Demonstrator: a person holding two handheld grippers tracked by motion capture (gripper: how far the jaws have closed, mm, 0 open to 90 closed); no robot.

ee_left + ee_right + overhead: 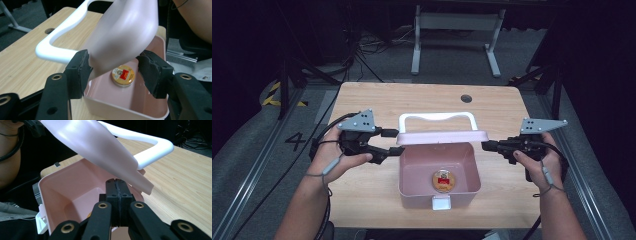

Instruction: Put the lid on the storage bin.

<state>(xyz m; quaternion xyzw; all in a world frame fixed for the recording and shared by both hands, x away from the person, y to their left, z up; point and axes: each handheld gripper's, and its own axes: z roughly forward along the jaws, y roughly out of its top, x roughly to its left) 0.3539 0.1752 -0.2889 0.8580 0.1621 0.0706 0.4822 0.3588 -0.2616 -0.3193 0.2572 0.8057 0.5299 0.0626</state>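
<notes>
Pale wood tabletop (362, 200) under dim light, with dark floor and a white frame leg behind it, is what I am working over. At the left, my left gripper (393, 142) sits beside the pink box (412, 192), its jaws spread wide on either side of the raised lid (125, 35); in the left gripper view one pad (82, 67) looks to brush the lid's edge while the other stands clear, so I read it as open and not clamping, though I can't be certain of the contact. In the middle, the box stands open, lid tipped up on its far hinge with the white handle (437, 117) on top, and a round tin (444, 181) with a red label lies on the box floor. At the right, my right gripper (484, 145) is pinched fully together with nothing between its jaws, its tip just under the lid's right corner, near the box rim. I judge that the tin is in, and lowering and latching the lid remain.
</notes>
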